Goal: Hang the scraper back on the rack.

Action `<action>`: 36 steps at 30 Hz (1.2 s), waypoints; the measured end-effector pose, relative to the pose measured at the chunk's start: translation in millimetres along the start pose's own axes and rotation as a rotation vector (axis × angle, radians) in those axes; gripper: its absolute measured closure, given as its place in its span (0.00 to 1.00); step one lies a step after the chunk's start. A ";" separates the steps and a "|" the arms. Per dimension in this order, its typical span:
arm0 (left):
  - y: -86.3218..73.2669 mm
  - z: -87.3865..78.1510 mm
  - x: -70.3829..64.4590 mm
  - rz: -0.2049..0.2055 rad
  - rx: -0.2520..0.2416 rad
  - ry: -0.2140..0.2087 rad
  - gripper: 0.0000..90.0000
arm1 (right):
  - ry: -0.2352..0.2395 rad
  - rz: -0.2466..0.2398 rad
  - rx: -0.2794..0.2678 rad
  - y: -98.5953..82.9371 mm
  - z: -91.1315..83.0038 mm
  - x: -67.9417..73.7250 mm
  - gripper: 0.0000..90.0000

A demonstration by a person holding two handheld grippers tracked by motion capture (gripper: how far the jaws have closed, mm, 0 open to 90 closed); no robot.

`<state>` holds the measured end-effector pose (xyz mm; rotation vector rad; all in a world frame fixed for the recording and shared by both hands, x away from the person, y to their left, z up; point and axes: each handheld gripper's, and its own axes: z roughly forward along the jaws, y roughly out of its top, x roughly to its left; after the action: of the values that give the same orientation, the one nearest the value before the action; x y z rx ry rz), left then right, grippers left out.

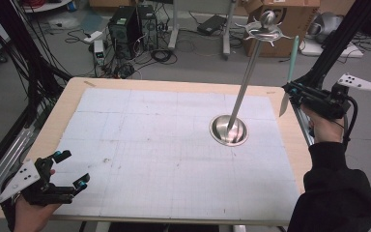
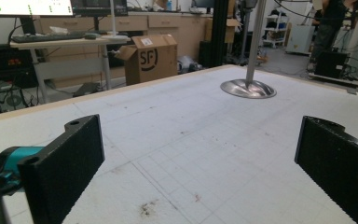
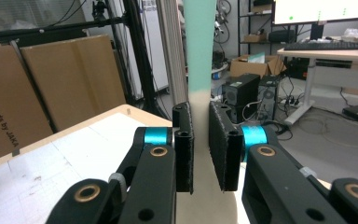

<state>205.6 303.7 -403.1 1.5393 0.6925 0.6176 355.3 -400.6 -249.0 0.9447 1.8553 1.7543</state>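
The pads of the right gripper (image 3: 200,149) were clamped on a flat, knife-like utensil (image 3: 199,60), gripped at its pale cream section just below the mint-green handle. In the right gripper view the utensil stood between the two black pads, the green part rising out of the top of the frame and the cream part running down between the jaws. In the high view the right gripper (image 1: 290,92) was held off the right edge of the table (image 1: 58,121), with the utensil (image 1: 290,72) nearly upright, green end up and pale blade end pointing down beside the table's rim. The gripper was carried by the right hand (image 1: 324,126), from a dark sleeve (image 1: 335,193).

The jaws of the left gripper (image 1: 70,169) were held wide apart with nothing between them. In the left gripper view only the white gridded mat (image 2: 191,154) was seen between the two black pads (image 2: 65,163). This gripper (image 2: 196,168) was held low over the near left corner of the table by the left hand (image 1: 31,215).

A metal stand (image 1: 244,92) was set right of the mat's centre: a round dished base (image 1: 229,130), a slim pole, and a hooked ring with a ball at its top. It stood well apart from the left gripper and nearer the right one, untouched by either. A cardboard box (image 2: 151,58) and desks were seen on the floor beyond the table.
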 end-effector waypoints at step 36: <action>-1.4 -0.2 -0.9 0.000 0.007 0.004 0.02 | 0.047 -0.016 0.024 -1.0 16.8 4.1 0.90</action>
<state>204.8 303.2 -404.4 1.5452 0.6985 0.6194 364.2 -385.9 -251.3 0.9026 1.9126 1.7631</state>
